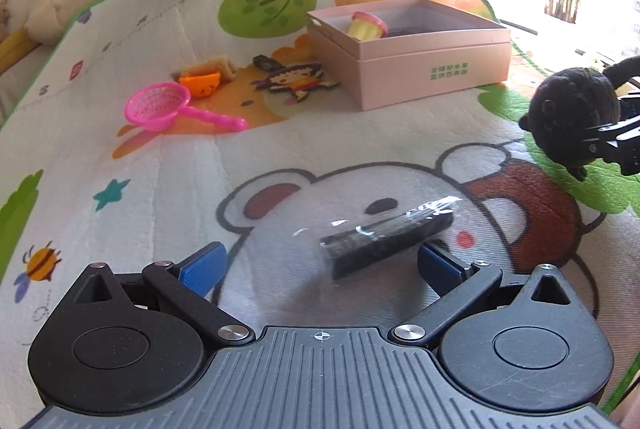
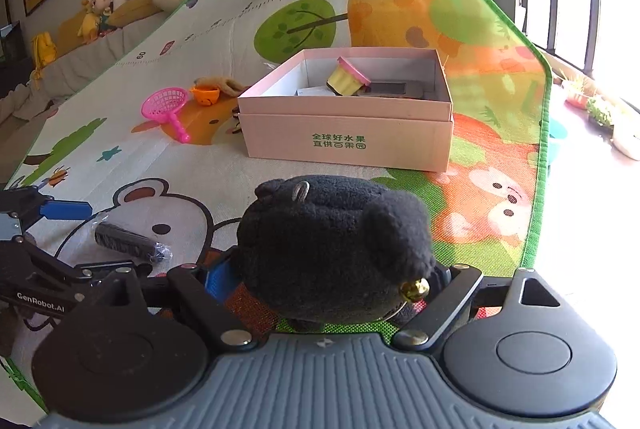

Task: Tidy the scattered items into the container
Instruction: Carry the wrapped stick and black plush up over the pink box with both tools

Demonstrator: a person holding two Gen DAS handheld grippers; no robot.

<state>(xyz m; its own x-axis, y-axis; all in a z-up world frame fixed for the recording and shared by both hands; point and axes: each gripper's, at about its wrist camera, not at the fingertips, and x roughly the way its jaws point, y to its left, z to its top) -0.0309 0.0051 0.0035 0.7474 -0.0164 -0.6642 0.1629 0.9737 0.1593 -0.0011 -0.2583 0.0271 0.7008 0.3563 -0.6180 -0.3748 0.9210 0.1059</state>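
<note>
A black plush toy with a small gold bell sits between my right gripper's blue pads, which press on its sides; the left wrist view shows the same plush toy at the right edge in the right gripper. My left gripper stands open over a black roll in clear wrap that lies on the mat between and just ahead of its fingertips. The open pink box stands beyond and holds a yellow and pink toy cup and a flat dark item.
On the cartoon play mat, left of the pink box, lie a pink toy net, an orange toy, a tan cloth piece, a flat cartoon figure and a small dark piece. Cushions with soft toys line the far left wall.
</note>
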